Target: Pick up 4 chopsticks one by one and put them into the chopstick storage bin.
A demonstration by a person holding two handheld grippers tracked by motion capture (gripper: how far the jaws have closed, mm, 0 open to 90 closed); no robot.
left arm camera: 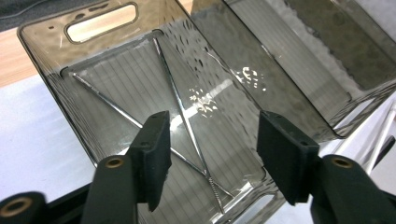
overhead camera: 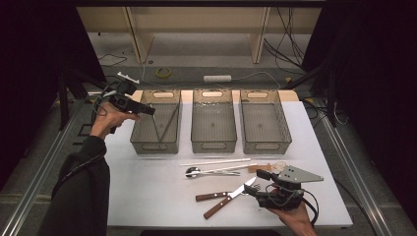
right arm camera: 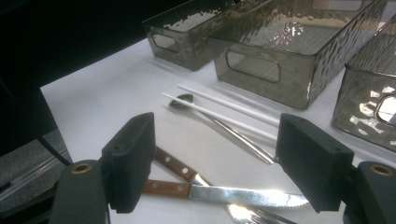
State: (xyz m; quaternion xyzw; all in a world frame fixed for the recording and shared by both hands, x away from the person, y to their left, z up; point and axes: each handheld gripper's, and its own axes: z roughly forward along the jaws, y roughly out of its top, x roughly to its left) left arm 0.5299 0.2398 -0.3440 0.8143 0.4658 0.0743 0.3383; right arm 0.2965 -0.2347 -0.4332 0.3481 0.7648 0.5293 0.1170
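Observation:
My left gripper hovers over the near-left part of the left smoky plastic bin. Its jaws stand open with nothing between the pads. Two thin metal rods lie crossed on the bin's floor, one ending in a small brush tip. My right gripper sits low at the table's front right, open and empty. Just beyond it lie a wooden-handled knife and a wooden-handled fork.
Farther along the table lie a metal spoon and two white sticks. The middle bin and the right bin stand beside the left one. Cables and tape lie on the floor behind.

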